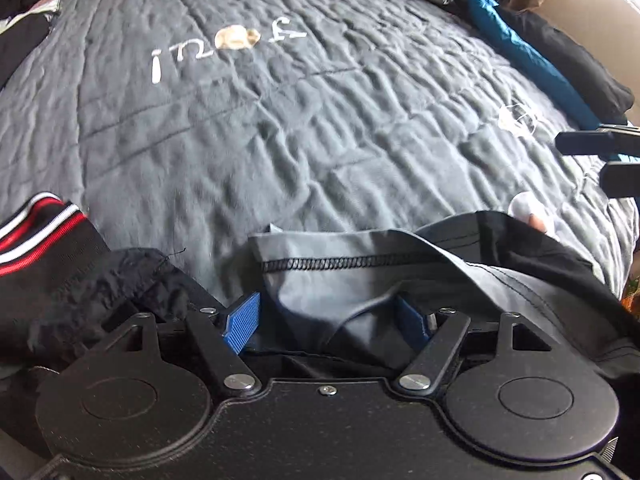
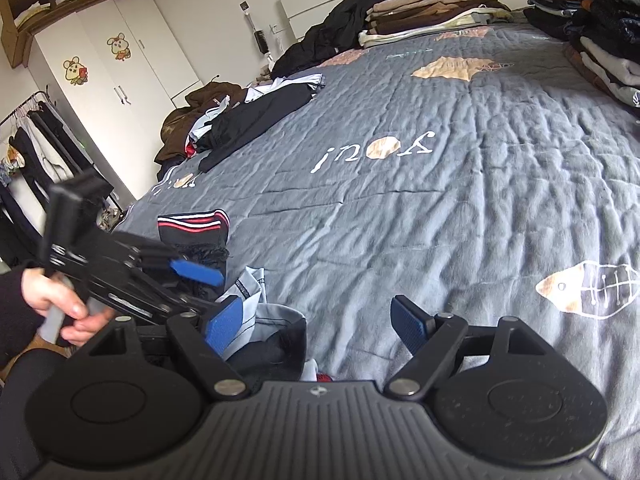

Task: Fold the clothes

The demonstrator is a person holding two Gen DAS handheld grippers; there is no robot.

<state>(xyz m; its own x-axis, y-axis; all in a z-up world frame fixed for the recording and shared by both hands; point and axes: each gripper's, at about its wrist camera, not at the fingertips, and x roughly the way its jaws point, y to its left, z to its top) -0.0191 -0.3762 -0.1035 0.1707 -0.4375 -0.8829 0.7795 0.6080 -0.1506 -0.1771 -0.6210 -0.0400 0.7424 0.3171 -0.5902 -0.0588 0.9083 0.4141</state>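
A grey and black garment (image 1: 340,280) lies bunched at the near edge of the grey quilt (image 1: 280,140). My left gripper (image 1: 326,314) is open over it, and loose grey fabric sits between the spread blue pads (image 1: 242,322) without being pinched. A black garment with a red and white striped cuff (image 1: 44,226) lies just to its left. In the right wrist view my right gripper (image 2: 316,326) is open over the quilt (image 2: 440,200), beside the same bunched garment (image 2: 276,320). A hand (image 2: 60,304) holds the left gripper there.
Stacks of folded clothes stand at the headboard (image 2: 432,8) and along the right side (image 2: 600,20). Unfolded clothes (image 2: 240,116) lie heaped on the bed's left edge. A white wardrobe (image 2: 120,60) and a clothes rack (image 2: 32,140) stand beyond. A blue garment (image 1: 520,52) lies far right.
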